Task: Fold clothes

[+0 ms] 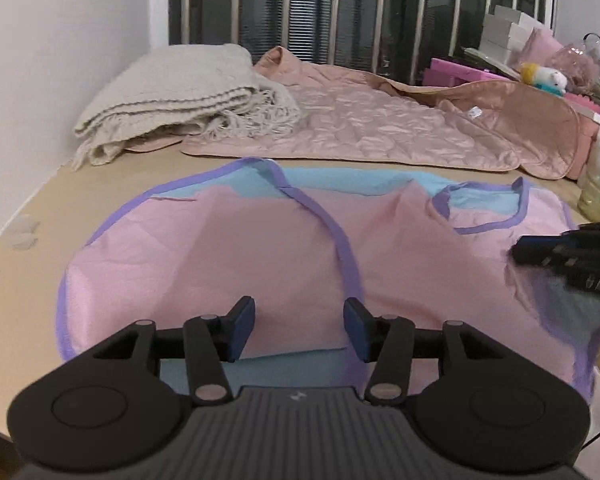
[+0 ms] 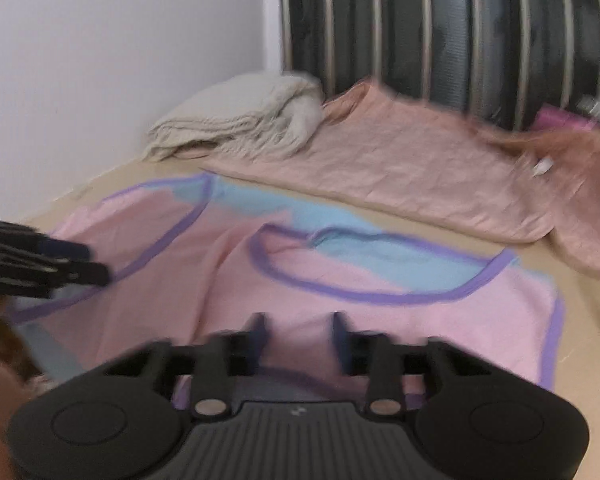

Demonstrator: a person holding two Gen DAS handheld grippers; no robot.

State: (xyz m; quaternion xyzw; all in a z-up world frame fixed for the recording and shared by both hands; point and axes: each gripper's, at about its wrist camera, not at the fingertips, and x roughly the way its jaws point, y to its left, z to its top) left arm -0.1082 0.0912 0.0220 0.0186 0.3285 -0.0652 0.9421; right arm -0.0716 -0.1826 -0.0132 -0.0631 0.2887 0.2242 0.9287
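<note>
Left wrist view: the left tool (image 1: 299, 330) hangs just over the near part of a pink garment (image 1: 260, 256) with purple trim and blue lining, its fingers spread apart with nothing between them. The right tool (image 2: 299, 346), blurred in its own view, also stands with fingers parted and empty, low over the near hem; whether either touches the cloth I cannot tell.

The garment lies spread on the tan counter (image 1: 40, 200), some edges turned back so the blue shows. That fits a fold partly made or cloth only laid out. To fold well, I judge each tool should pinch one layer at a trimmed edge, both lifting evenly so the thin fabric does not drag or bunch.

Farther back lie a folded cream blanket (image 1: 188, 96) and a quilted pink cover (image 1: 380, 128).
</note>
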